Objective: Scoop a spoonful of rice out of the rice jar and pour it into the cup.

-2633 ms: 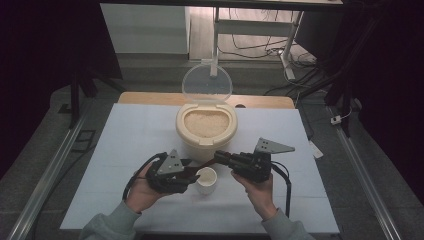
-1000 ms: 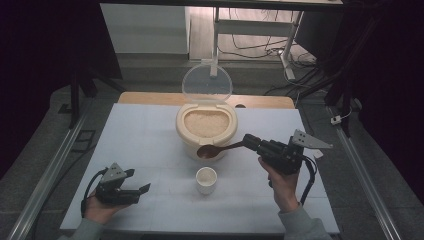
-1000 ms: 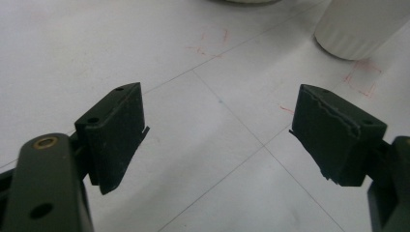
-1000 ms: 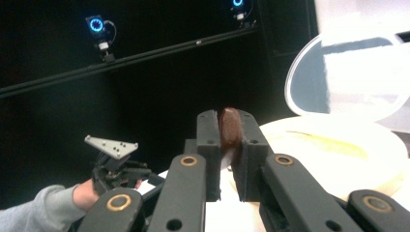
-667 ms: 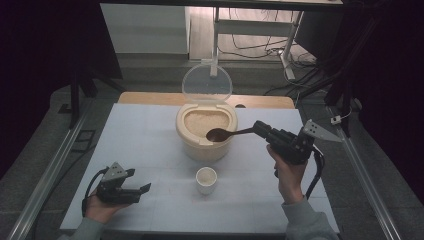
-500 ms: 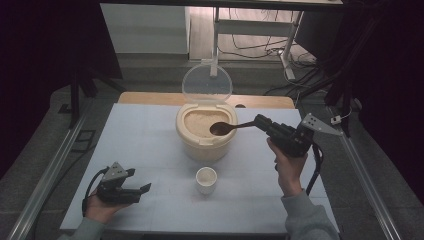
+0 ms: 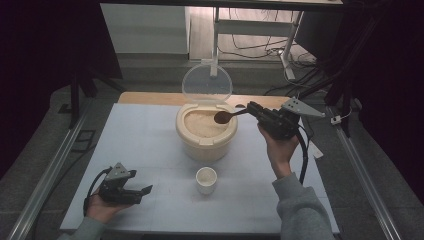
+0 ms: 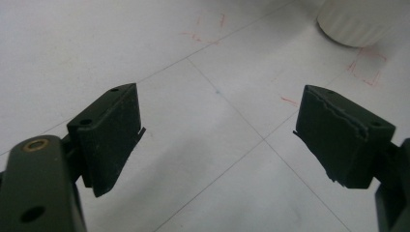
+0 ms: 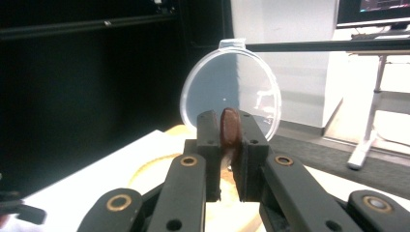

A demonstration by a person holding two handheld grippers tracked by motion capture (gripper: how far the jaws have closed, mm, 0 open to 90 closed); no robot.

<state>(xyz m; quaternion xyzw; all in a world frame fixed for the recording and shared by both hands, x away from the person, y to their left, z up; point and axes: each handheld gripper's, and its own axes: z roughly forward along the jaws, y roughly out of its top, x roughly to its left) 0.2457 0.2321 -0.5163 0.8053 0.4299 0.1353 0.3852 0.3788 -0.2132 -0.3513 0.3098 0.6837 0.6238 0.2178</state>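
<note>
White tabletop is bare around me; with my right gripper clamped on the spoon over the rice container, I must dip toward seven o'clock, keeping it level.

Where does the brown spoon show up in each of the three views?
High view: the brown spoon is right of centre, its bowl over the rice container, its handle in the right gripper.
Left gripper view: not in it; the white cup sits at top right.
Right gripper view: centre, edge-on between the jaws.
Shared landmark: the container's raised clear lid.
</note>
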